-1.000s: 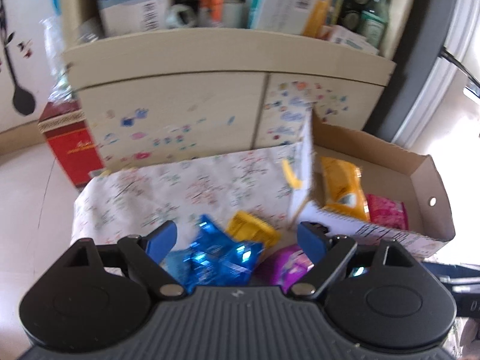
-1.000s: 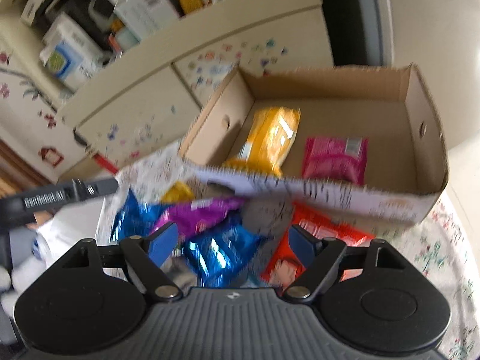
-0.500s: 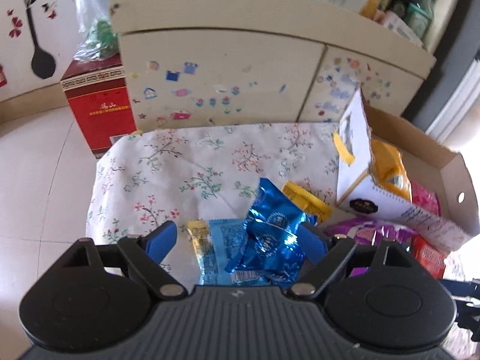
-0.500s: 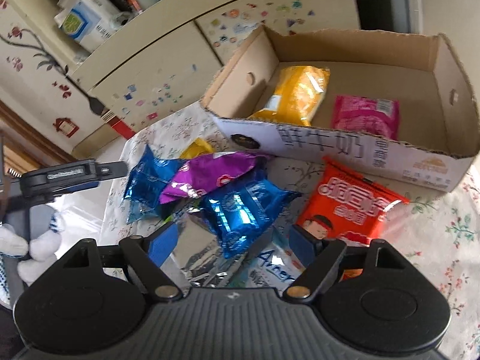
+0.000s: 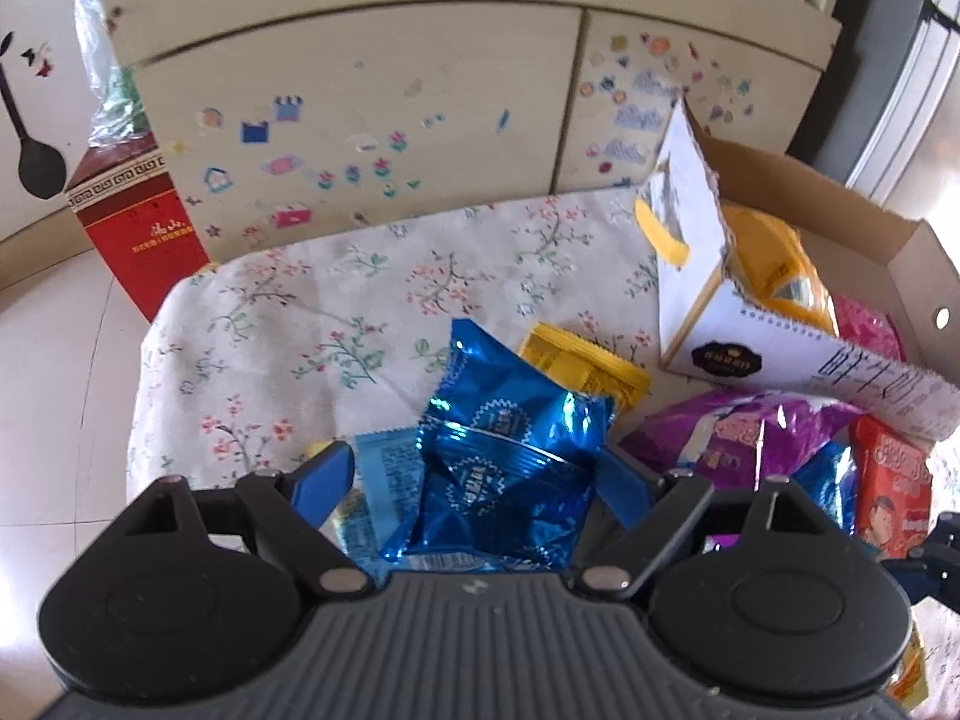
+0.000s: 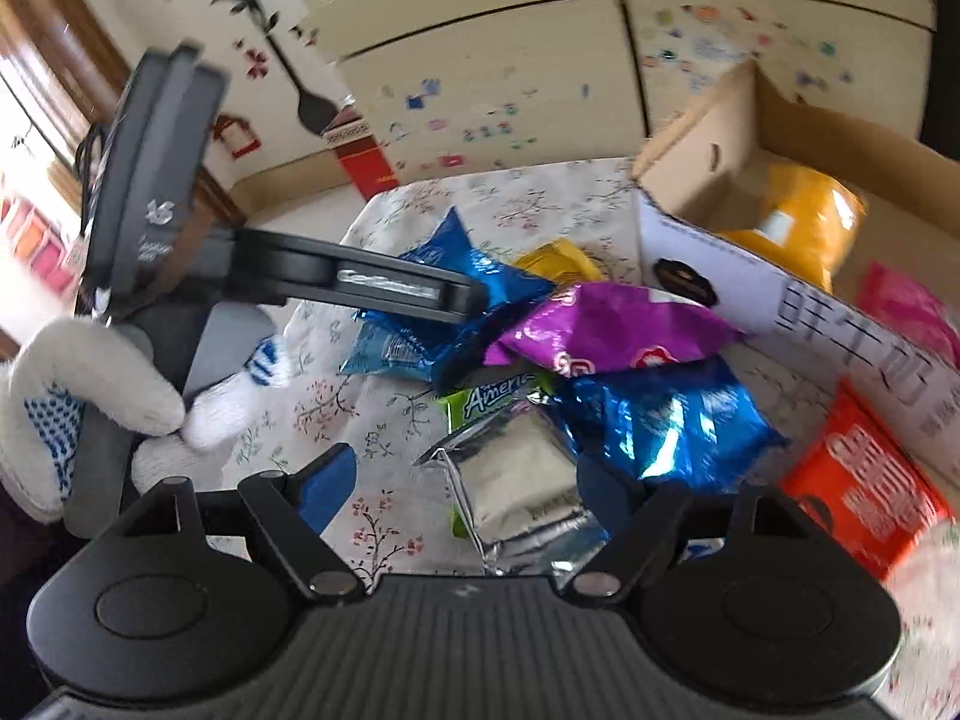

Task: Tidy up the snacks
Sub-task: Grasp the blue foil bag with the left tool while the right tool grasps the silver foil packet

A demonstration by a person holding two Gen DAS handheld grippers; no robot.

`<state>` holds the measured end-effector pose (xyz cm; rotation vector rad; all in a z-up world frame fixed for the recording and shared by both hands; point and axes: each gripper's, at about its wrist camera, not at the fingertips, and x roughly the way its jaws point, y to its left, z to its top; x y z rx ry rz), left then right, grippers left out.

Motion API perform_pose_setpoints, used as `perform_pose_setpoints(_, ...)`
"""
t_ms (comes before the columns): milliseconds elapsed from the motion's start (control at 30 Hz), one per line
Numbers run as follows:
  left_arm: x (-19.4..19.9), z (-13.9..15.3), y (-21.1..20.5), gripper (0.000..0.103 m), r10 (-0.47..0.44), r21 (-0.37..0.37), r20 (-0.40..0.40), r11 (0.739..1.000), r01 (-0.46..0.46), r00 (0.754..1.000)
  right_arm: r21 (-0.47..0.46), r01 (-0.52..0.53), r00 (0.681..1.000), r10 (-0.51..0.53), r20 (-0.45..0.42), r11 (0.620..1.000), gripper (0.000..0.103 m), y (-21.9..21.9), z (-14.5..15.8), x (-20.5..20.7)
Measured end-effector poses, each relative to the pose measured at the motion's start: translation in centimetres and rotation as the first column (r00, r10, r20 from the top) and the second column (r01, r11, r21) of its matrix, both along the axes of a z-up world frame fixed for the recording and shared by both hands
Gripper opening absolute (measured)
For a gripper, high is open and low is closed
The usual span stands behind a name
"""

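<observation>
The left gripper [image 5: 474,480], jaws spread, straddles a crinkled shiny blue foil snack packet [image 5: 510,456] ready to pinch it for the open cardboard box [image 5: 918,258], while the right gripper [image 6: 468,486] hangs spread over a silver foil packet [image 6: 516,480].

A white knitted glove [image 6: 90,384] with blue dots is covering the hand; each black claw [image 5: 474,480] is showing blue fingertips [image 6: 327,480] and silver screws.
</observation>
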<state>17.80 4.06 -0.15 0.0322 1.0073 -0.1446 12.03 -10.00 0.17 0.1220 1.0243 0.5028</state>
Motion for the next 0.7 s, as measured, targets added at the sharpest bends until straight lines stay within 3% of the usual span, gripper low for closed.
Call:
perform_pose_setpoints(267, 0.3, -1.9, -0.5, 0.082, -0.025, 0.035, -0.040, 0.999, 0.026, 0.999, -0.201, -0.084, 0.994, 0.096, 0.047, 0.976, 0.086, 2.5, -1.6, 0.0)
perform_pose_setpoints(467, -0.4, -1.9, 0.0, 0.069, -0.043, 0.054, -0.030, 0.998, 0.044, 0.999, -0.144, -0.130, 0.991, 0.130, -0.004, 0.981, 0.081, 2.4, -1.6, 0.1)
perform_pose_setpoints(567, -0.4, -1.6, 0.2, 0.066, -0.041, 0.030, -0.030, 0.999, 0.042, 0.999, -0.191, -0.128, 0.991, 0.131, 0.003, 0.973, 0.082, 2.8, -2.0, -0.3)
perform_pose_setpoints(633, -0.3, -1.7, 0.2, 0.068, -0.043, 0.029, -0.030, 0.999, 0.044, 0.999, -0.216, -0.136, 0.990, 0.137, -0.011, 0.967, 0.082, 2.8, -2.5, -0.3)
perform_pose_setpoints(700, -0.3, -1.8, 0.0, 0.076, -0.051, 0.038, -0.032, 0.998, 0.052, 0.998, -0.216, -0.144, 0.990, 0.141, -0.030, 0.966, 0.083, 3.1, -2.9, -0.4)
